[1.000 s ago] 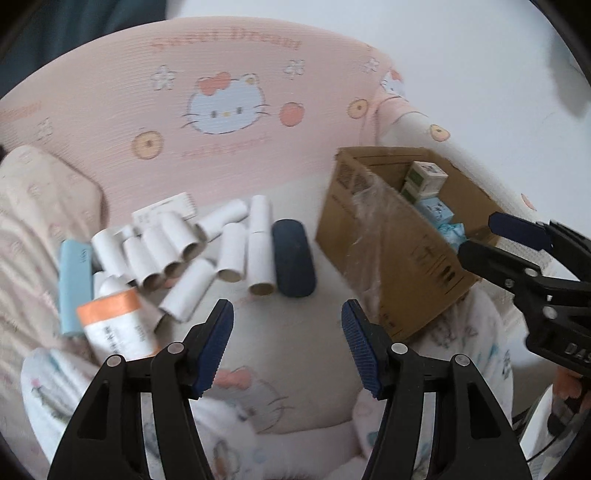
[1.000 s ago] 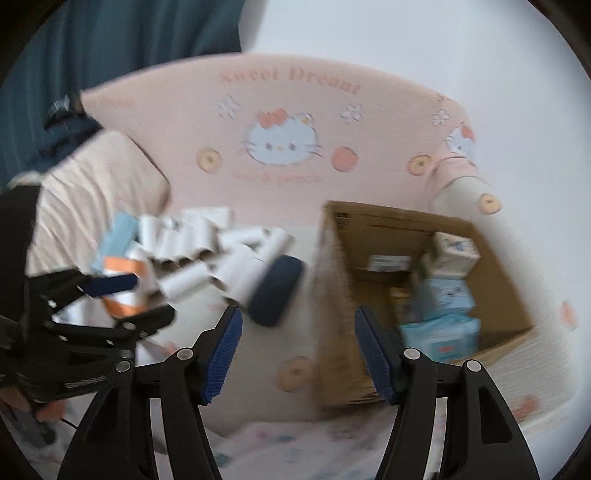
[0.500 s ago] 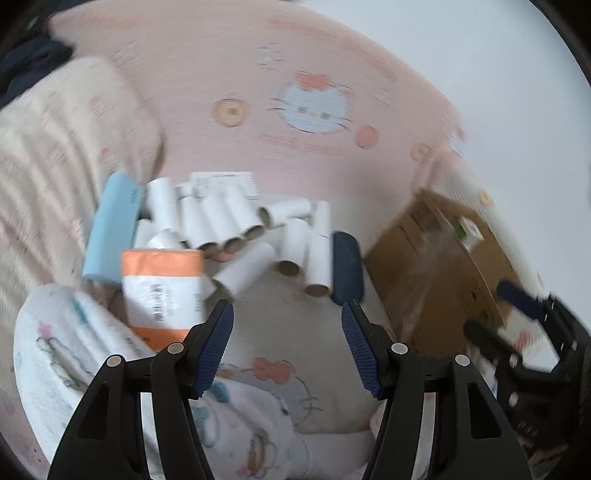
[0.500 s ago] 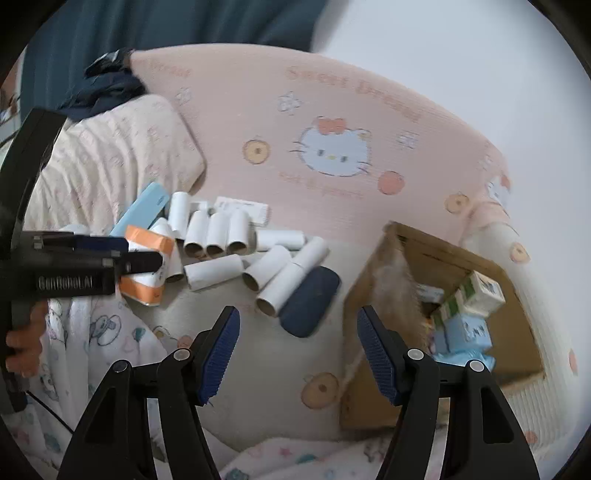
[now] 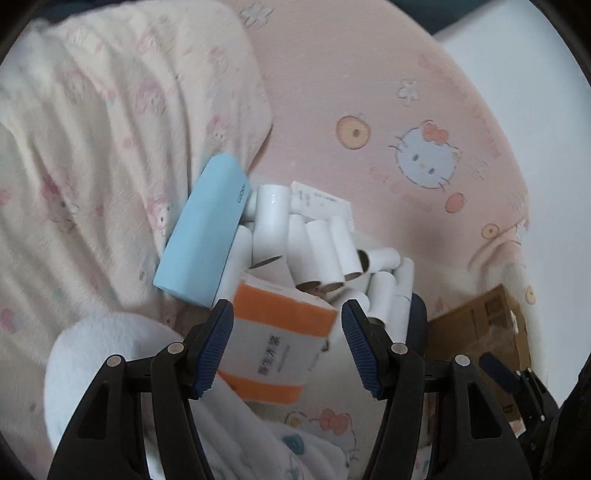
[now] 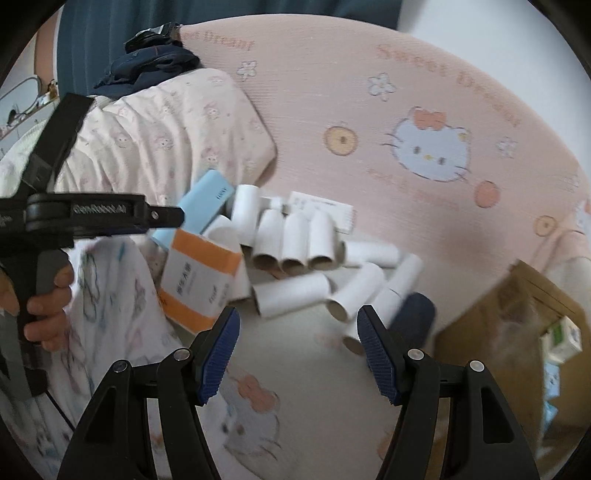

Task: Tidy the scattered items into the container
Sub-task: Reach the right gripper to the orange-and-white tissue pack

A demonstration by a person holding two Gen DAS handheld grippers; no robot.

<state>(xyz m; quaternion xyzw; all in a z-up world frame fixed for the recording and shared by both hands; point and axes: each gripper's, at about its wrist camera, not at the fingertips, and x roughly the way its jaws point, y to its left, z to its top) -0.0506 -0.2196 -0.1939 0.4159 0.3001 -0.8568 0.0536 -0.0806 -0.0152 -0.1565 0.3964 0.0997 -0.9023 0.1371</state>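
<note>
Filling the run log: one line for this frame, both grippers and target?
left gripper: open, at orange-and-white pack | right gripper: open, empty, near paper tubes | cardboard box: right, partly filled

I see a pink padded headboard (image 6: 424, 122) with cat and flower prints, a pale patterned pillow (image 5: 110, 147) leaning left of it, a white wall (image 5: 535, 92) right, dark blue curtain (image 6: 221, 11) behind. Soft, even light.
</note>
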